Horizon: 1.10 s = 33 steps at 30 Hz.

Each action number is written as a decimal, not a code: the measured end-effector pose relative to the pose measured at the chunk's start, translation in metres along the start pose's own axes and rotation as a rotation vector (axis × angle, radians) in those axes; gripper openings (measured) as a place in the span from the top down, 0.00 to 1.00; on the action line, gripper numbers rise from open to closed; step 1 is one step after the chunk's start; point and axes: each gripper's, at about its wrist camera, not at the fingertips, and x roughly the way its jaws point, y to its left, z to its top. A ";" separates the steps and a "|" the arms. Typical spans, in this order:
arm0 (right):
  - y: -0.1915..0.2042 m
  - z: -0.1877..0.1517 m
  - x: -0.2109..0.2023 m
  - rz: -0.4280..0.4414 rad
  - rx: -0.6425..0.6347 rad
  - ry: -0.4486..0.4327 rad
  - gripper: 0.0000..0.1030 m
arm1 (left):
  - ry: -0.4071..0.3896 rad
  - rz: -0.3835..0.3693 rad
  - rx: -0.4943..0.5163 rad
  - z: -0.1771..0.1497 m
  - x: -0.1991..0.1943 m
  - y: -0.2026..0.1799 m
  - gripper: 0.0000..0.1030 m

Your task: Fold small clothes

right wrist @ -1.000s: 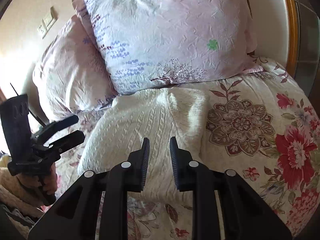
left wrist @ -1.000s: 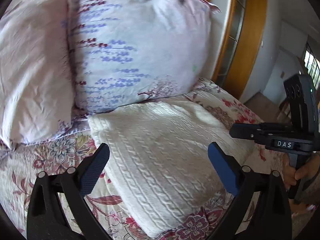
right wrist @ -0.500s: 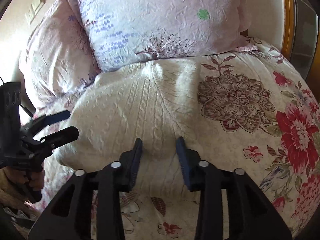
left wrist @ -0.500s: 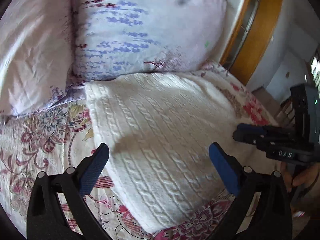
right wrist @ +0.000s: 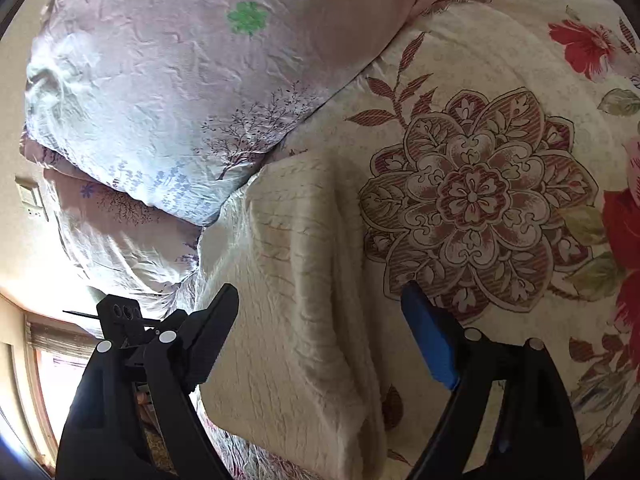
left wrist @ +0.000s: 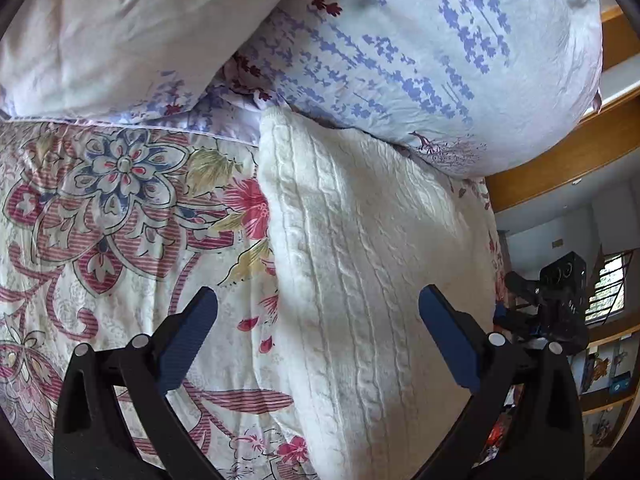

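Observation:
A folded white cable-knit garment (left wrist: 368, 264) lies flat on the floral bedspread (left wrist: 120, 216), its far end tucked against the pillows. It also shows in the right wrist view (right wrist: 296, 280). My left gripper (left wrist: 318, 310) is open and empty, hovering over the garment's left edge. My right gripper (right wrist: 320, 306) is open and empty, straddling the garment's right edge. Each gripper is seen in the other's view, the right one (left wrist: 552, 304) past the garment's right side and the left one (right wrist: 128, 320) past its left side.
Two pale floral pillows (left wrist: 420, 52) (left wrist: 108, 32) lean at the head of the bed (right wrist: 160, 80). A wooden bed frame (left wrist: 568, 156) runs at the right. A wall switch (right wrist: 30, 200) is at the left.
My right gripper has opened wide from nearly shut. Both grippers have moved closer and lower over the garment, each turning toward its own side edge.

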 end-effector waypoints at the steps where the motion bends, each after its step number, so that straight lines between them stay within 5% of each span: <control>1: 0.000 0.002 0.003 -0.002 -0.002 0.013 0.18 | 0.005 0.025 0.030 0.001 0.004 -0.006 0.03; 8: 0.003 0.003 0.024 -0.003 -0.023 0.086 0.24 | 0.032 0.110 0.130 0.002 0.027 -0.036 0.04; 13: 0.001 0.001 0.037 0.071 0.003 0.151 0.41 | 0.041 0.088 0.123 0.003 0.039 -0.042 0.08; 22: 0.006 -0.006 0.054 0.176 0.032 0.182 0.42 | 0.027 0.044 0.094 0.009 0.051 -0.050 0.19; 26: 0.007 -0.011 0.063 0.179 0.026 0.201 0.68 | 0.010 -0.011 0.025 0.009 0.042 -0.034 0.41; 29: 0.009 -0.014 0.063 0.205 0.034 0.176 0.71 | -0.010 -0.075 -0.024 0.009 0.035 -0.024 0.63; 33: 0.026 -0.017 0.056 0.267 0.028 0.145 0.74 | -0.020 -0.167 -0.051 0.009 0.020 -0.016 0.71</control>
